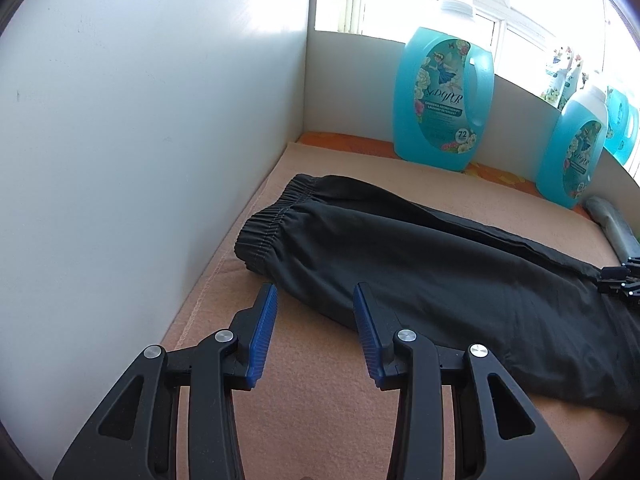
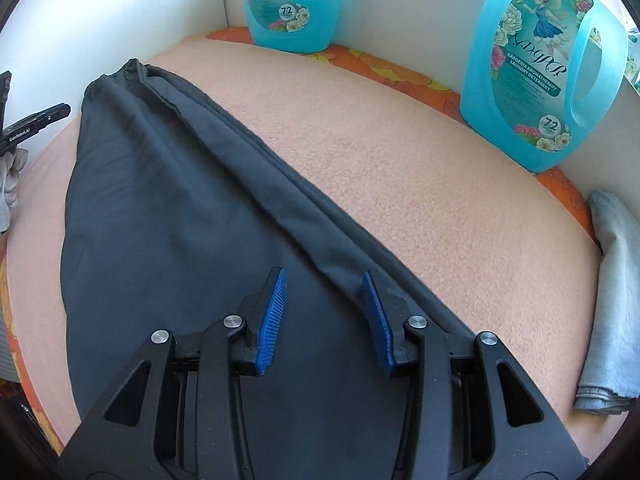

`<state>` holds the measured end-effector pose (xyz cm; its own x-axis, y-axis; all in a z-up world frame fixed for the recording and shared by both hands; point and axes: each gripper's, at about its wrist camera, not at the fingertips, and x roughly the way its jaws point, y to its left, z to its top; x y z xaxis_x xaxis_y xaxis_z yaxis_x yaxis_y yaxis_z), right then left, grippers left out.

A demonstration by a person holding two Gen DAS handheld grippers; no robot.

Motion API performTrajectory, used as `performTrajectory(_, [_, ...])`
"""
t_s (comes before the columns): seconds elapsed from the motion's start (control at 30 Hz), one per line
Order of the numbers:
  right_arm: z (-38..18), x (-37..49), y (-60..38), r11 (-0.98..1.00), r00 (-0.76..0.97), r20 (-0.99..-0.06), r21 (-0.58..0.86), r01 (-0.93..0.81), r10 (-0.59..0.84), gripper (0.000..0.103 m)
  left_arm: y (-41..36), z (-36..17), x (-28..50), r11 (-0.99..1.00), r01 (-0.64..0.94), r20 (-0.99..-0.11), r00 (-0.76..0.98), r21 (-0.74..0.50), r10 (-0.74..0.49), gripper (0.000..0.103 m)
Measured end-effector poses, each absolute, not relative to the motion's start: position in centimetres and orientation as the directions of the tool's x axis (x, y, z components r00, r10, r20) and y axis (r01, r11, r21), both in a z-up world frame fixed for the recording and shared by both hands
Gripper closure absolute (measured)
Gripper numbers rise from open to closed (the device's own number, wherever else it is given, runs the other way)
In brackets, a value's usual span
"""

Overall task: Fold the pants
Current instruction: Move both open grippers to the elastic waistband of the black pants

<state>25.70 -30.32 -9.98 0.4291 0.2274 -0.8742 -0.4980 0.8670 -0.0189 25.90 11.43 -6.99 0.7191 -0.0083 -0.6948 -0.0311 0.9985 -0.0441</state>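
Black pants (image 1: 420, 264) lie flat on a peach blanket (image 1: 320, 408), with the elastic waistband (image 1: 268, 220) near the white wall. My left gripper (image 1: 316, 300) hovers open at the pants' near edge just below the waistband, nothing between its blue pads. In the right wrist view the pants (image 2: 168, 216) stretch away to the upper left, a folded seam running along their right side. My right gripper (image 2: 324, 284) stands open over that seam on the leg part, its pads not pressing the cloth. Each gripper shows at the edge of the other's view: right gripper (image 1: 620, 280), left gripper (image 2: 36, 124).
Two blue detergent bottles (image 2: 292, 4) (image 2: 540, 68) stand along the back edge under a window. A grey folded cloth (image 2: 612, 300) lies at the right. A white wall (image 1: 140, 140) bounds the left side. A gloved hand (image 2: 10, 176) shows at the left edge.
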Motion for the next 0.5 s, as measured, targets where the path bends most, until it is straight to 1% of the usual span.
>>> performTrajectory(0.13, [-9.5, 27.4, -29.5, 0.89, 0.479, -0.855, -0.047, -0.454, 0.199, 0.061, 11.4, -7.3, 27.2, 0.999, -0.047, -0.699, 0.715, -0.013, 0.025, 0.065])
performTrajectory(0.27, [-8.0, 27.1, -27.3, 0.869, 0.484, -0.831, -0.001, -0.494, 0.274, 0.061, 11.1, -7.7, 28.4, 0.996, -0.057, -0.698, 0.71, 0.073, 0.092, 0.065])
performTrajectory(0.4, [-7.1, 26.1, -23.1, 0.789, 0.42, -0.818, 0.067, -0.61, 0.394, 0.061, 11.4, -7.5, 28.3, 0.997, -0.064, -0.7, 0.71, 0.042, 0.075, 0.065])
performTrajectory(0.5, [-7.9, 25.7, -18.9, 0.734, 0.382, -0.829, 0.05, -0.678, 0.409, 0.061, 11.6, -6.9, 27.3, 0.998, -0.054, -0.693, 0.719, 0.014, 0.048, 0.065])
